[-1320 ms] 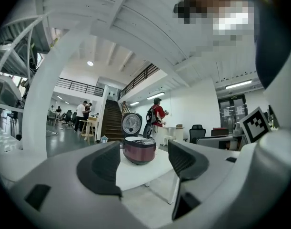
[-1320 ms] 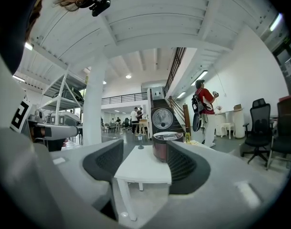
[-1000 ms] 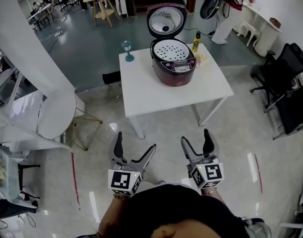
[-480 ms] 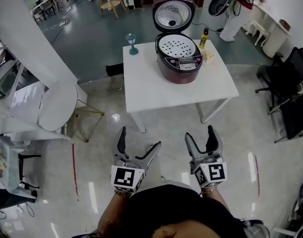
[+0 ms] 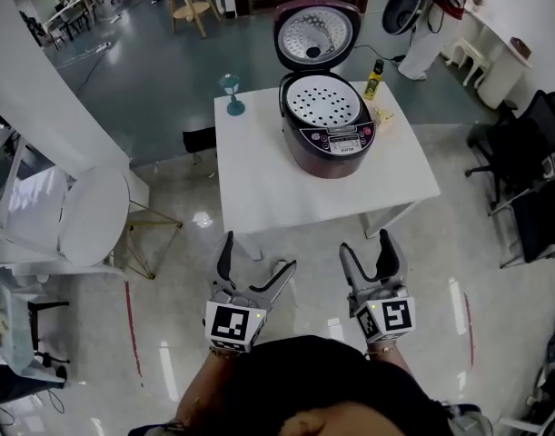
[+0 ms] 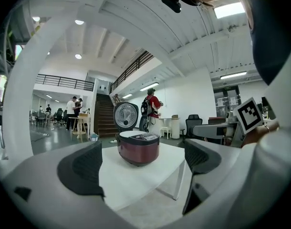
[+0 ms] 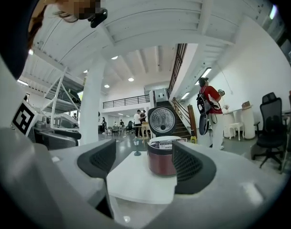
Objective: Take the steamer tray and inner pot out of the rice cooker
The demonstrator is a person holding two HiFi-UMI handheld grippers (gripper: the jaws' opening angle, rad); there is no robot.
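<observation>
My left gripper [image 5: 256, 262] and right gripper [image 5: 366, 252] hung over the floor, short of the white table's [image 5: 259, 189] near edge. Both had their jaws spread wide and held nothing. The rice cooker [image 5: 327, 130] stood toward the table's far right corner, lid raised, the perforated steamer tray [image 5: 322, 100] seated in its mouth.

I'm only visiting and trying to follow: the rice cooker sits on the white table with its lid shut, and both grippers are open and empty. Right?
Not quite. The lid is open, tipped up behind the cooker, with the steamer tray showing inside; the head view shows it. The cooker does sit on the table, and the left gripper and right gripper are open and empty.
</observation>
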